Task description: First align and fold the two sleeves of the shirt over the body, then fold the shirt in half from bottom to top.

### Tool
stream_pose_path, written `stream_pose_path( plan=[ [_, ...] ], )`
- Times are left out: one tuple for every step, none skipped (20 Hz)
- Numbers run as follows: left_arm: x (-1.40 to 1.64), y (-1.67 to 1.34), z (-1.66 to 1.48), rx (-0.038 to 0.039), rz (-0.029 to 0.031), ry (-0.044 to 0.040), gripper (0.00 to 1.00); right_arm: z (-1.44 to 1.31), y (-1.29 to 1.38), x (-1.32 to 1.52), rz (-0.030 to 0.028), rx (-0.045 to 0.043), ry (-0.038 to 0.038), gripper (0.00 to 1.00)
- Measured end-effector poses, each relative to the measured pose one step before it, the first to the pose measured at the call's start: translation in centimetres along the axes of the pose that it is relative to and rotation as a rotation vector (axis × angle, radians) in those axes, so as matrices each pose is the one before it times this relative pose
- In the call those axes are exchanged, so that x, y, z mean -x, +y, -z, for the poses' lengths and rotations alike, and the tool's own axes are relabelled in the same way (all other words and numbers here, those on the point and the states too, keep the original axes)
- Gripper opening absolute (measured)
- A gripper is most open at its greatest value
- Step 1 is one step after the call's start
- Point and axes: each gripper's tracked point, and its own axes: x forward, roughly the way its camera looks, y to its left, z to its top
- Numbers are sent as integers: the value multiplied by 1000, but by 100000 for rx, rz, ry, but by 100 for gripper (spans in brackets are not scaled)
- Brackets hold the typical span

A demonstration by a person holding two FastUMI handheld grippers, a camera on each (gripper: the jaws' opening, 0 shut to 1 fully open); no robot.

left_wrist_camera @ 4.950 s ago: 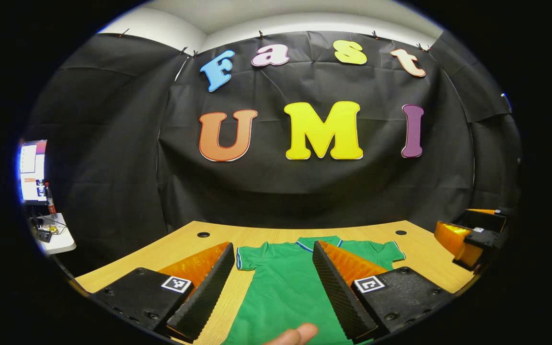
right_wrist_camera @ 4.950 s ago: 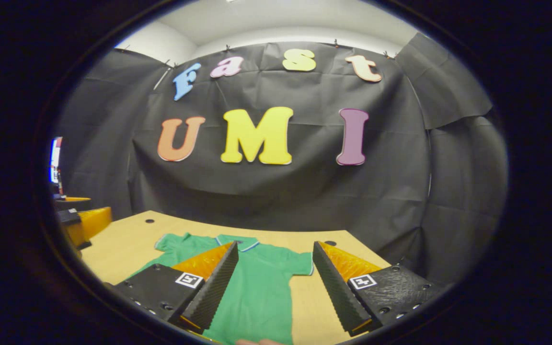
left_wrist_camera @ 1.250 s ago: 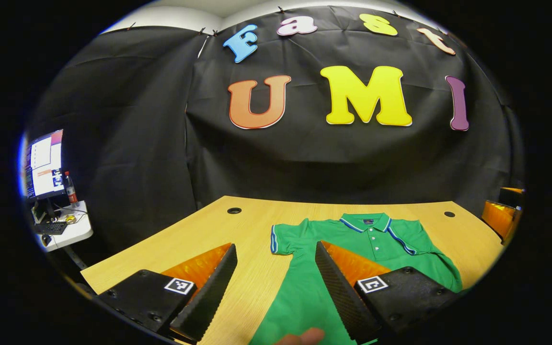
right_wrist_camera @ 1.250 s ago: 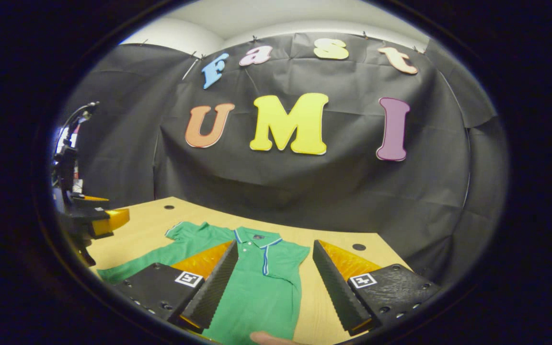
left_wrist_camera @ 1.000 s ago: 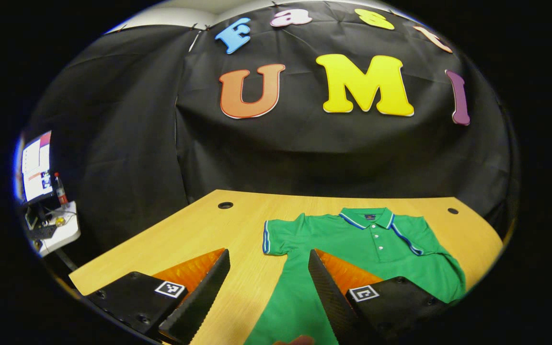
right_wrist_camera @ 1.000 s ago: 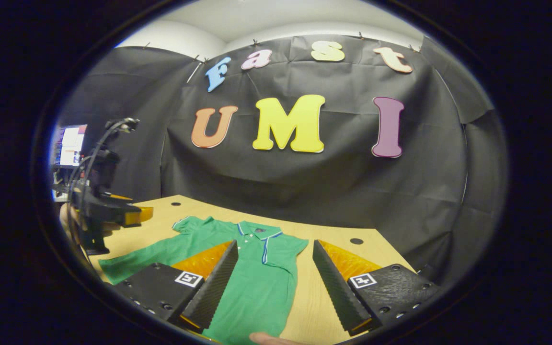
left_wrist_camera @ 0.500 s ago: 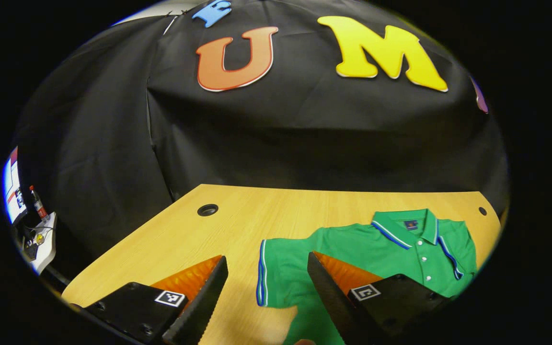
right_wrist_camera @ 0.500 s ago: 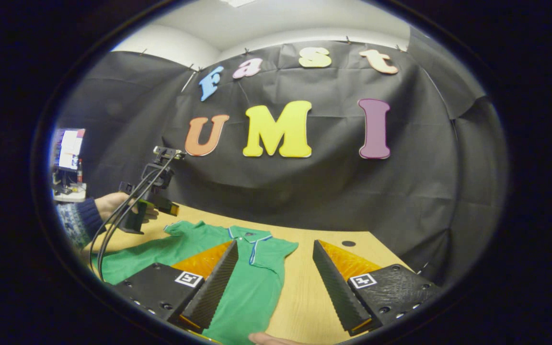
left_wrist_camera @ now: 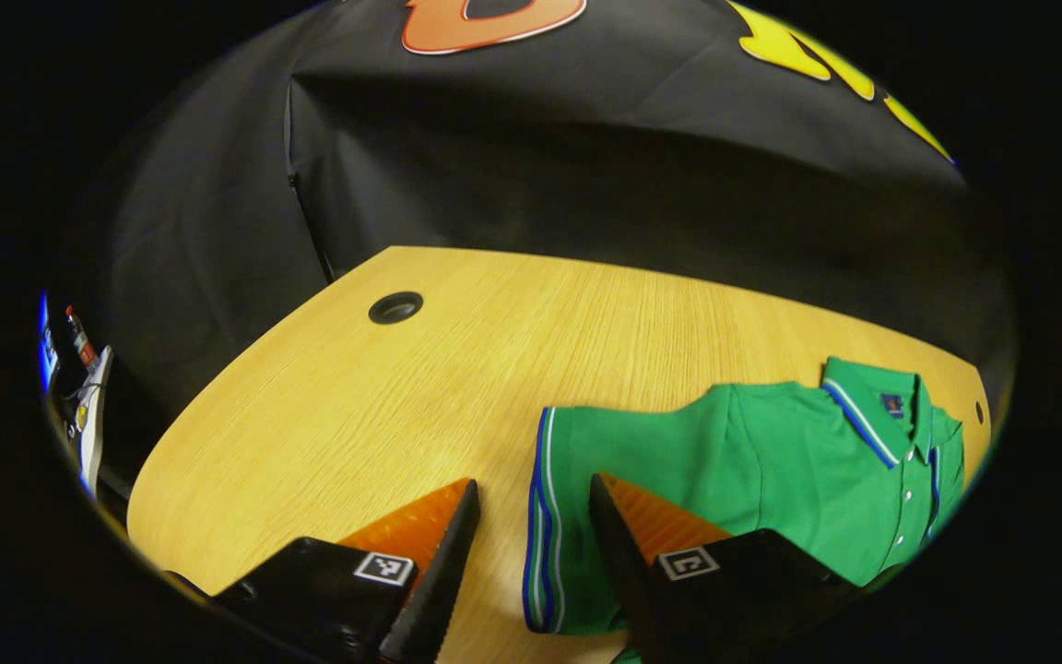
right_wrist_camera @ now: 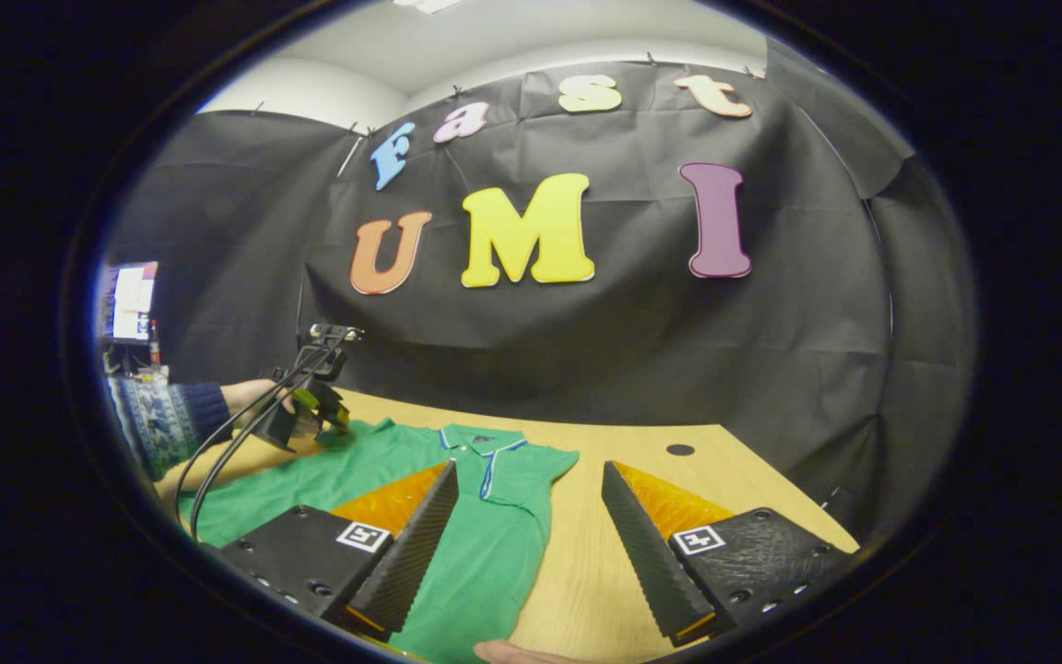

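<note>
Hovering low over the sleeve, the left tongs (left_wrist_camera: 531, 544) stand spread, one finger either side of the blue-striped cuff of the left sleeve (left_wrist_camera: 554, 516), nothing pinched between them. From the right gripper view those same left tongs (right_wrist_camera: 319, 415) sit at the far left end of the shirt, gripped by a hand (right_wrist_camera: 250, 397) coming out of a patterned knit sleeve cuff (right_wrist_camera: 158, 420), cables (right_wrist_camera: 218, 452) looping down from the rig.

Over to the right tongs (right_wrist_camera: 526, 544): spread wide too, holding nothing, poised above the near side of the green polo shirt (right_wrist_camera: 485, 535), one finger over the fabric, the other over bare wood. A fingertip (right_wrist_camera: 513, 653) peeks in at the bottom edge.

The shirt lies flat and face up on the wooden table (left_wrist_camera: 356, 406), collar (left_wrist_camera: 863, 410) and white-buttoned placket (left_wrist_camera: 909, 480) toward the far edge, both sleeves unfolded. A round cable hole (left_wrist_camera: 395, 307) sits in the table near its far corner, well apart from the shirt, and a second cable hole (right_wrist_camera: 679, 450) lies beyond the right sleeve (right_wrist_camera: 554, 461). Off to the left, a lit monitor (right_wrist_camera: 130, 302) glows.
</note>
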Motion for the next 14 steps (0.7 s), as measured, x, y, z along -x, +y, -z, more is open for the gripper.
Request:
stream_pose_path(
  plan=[
    [-260, 177, 243, -606, -974, 626, 76, -271, -118, 20, -28, -950, -972, 95],
    [75, 63, 182, -1725, 393, 1008, 53, -314, -364, 13, 801, -486, -1042, 95],
    [78, -226, -333, 116, 1004, -1167, 50, -2, -341, -11, 888, -392, -644, 96],
    [-66, -344, -242, 1440, 277, -885, 30, -43, -263, 24, 586, -730, -15, 95],
    [212, -455, 73, -1287, 125, 1074, 19, 65, -102, 12, 297, -1086, 74, 95],
    [183, 59, -75, -3857, -1433, 694, 11, 43, -180, -66, 289, -1034, 421, 95],
    [231, -9, -260, -2842, -1244, -217, 10, 56, -115, 94, 82, -841, 374, 95],
    [472, -486, -667, -1696, -500, -685, 10, -32, 25, 77, -315, -572, 112, 95],
    [609, -514, -742, -2088, -542, -1106, 10, 60, 67, -8, -390, -212, 45, 95],
    [612, -685, -745, -1589, -103, -1083, 9, -21, 29, -18, -326, -90, 101, 96],
    [720, -691, -628, -1275, 212, -1044, 9, 147, -11, -4, -233, -286, 359, 98],
    [628, -1008, -511, -956, 711, -733, 9, 95, 34, -19, -518, -471, 303, 98],
    [587, -1036, -447, -1137, 1314, -495, 10, 72, 86, 56, -123, -400, 339, 95],
    [492, -1085, -258, -1260, 881, 155, 9, 127, -218, -32, 534, -8, 273, 98]
  ],
)
